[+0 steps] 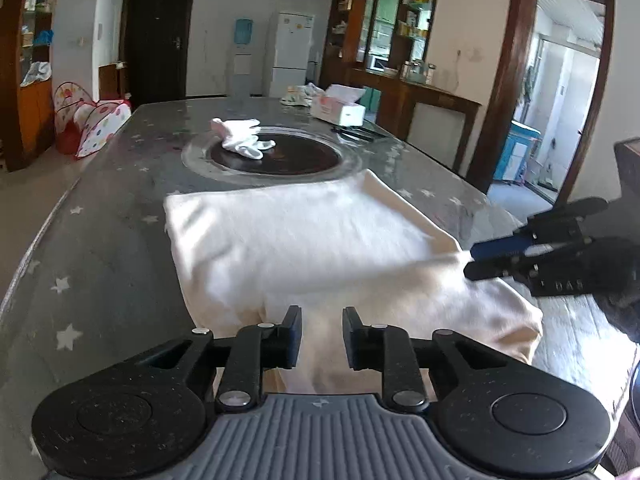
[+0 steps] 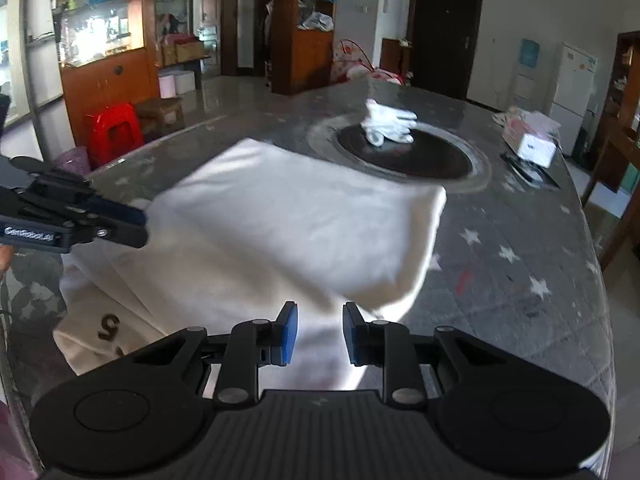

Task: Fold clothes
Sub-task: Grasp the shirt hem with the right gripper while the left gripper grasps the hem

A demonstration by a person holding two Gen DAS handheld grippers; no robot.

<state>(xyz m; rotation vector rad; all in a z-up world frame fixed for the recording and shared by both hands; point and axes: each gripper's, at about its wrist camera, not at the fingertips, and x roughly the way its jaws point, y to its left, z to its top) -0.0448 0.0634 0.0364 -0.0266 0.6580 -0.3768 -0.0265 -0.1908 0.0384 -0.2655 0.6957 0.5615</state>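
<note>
Both jaws stood narrowly parted over a cream cotton garment: the left gripper empty, the right gripper apparently pinching its edge for folding.

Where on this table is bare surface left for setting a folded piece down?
Free: the star-patterned grey tabletop left of the cream folded garment, and the strip to its right, before the table edge. Crowded: the dark round inset holding white gloves, and the far corner with the white tissue box.
</note>
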